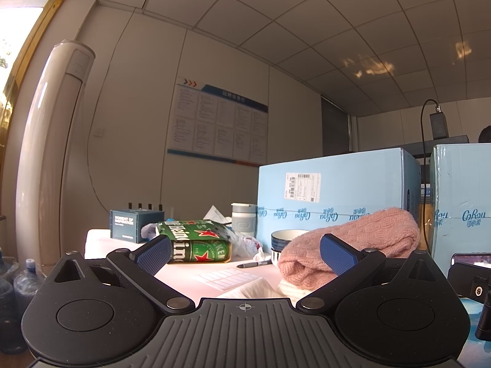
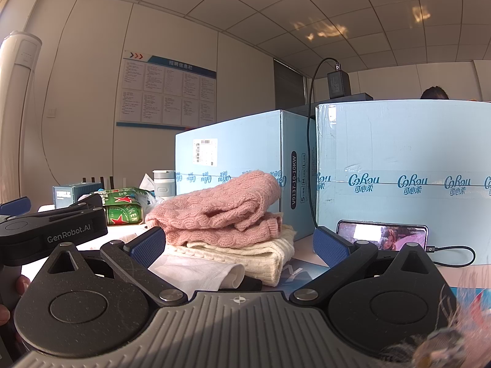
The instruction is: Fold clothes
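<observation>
A folded pink knit sweater (image 2: 214, 211) lies on top of a folded cream knit sweater (image 2: 260, 254), with a white garment (image 2: 196, 271) at the front of the stack. The pink sweater also shows in the left wrist view (image 1: 353, 239). My right gripper (image 2: 239, 245) is open and empty, just in front of the stack. My left gripper (image 1: 245, 254) is open and empty, left of the stack; its body shows in the right wrist view (image 2: 52, 230).
Two light blue cardboard boxes (image 2: 239, 153) (image 2: 408, 168) stand behind the stack. A phone (image 2: 380, 234) with a cable leans on the right box. A green beer pack (image 1: 196, 242), a bowl (image 1: 285, 239), a cup (image 1: 244, 216) and a pen (image 1: 253, 264) sit on the table.
</observation>
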The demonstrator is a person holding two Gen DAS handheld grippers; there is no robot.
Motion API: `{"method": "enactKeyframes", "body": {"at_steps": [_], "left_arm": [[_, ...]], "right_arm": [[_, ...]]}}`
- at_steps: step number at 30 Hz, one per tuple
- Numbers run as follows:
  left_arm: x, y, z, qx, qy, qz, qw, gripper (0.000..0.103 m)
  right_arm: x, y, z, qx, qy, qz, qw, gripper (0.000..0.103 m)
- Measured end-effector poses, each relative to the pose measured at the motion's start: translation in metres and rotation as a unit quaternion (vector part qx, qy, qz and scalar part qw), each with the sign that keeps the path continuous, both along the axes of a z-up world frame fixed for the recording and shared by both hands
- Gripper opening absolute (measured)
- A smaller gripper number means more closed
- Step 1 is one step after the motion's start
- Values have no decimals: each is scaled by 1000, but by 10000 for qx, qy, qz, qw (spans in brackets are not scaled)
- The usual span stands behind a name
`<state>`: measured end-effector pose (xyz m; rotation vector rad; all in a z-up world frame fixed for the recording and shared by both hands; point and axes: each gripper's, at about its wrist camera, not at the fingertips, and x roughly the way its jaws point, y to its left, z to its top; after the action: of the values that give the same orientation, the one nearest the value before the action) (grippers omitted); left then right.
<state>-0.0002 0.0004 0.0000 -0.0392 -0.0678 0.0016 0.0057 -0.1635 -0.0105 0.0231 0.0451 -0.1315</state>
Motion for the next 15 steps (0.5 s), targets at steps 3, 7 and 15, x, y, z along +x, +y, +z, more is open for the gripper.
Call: {"method": "enactKeyframes", "body": {"at_steps": [3, 7, 15], "left_arm": [[-1, 1, 0, -32, -13, 5, 10000, 103], [1, 0, -2, -48, -21, 12, 10000, 103], [3, -2, -3, -25, -16, 13, 10000, 103]], "right_arm": [[0, 0, 0, 3, -3, 0, 10000, 103], [0, 0, 0, 3, 1, 0, 10000, 103], [1, 0, 0, -1, 0, 0, 10000, 103]]}}
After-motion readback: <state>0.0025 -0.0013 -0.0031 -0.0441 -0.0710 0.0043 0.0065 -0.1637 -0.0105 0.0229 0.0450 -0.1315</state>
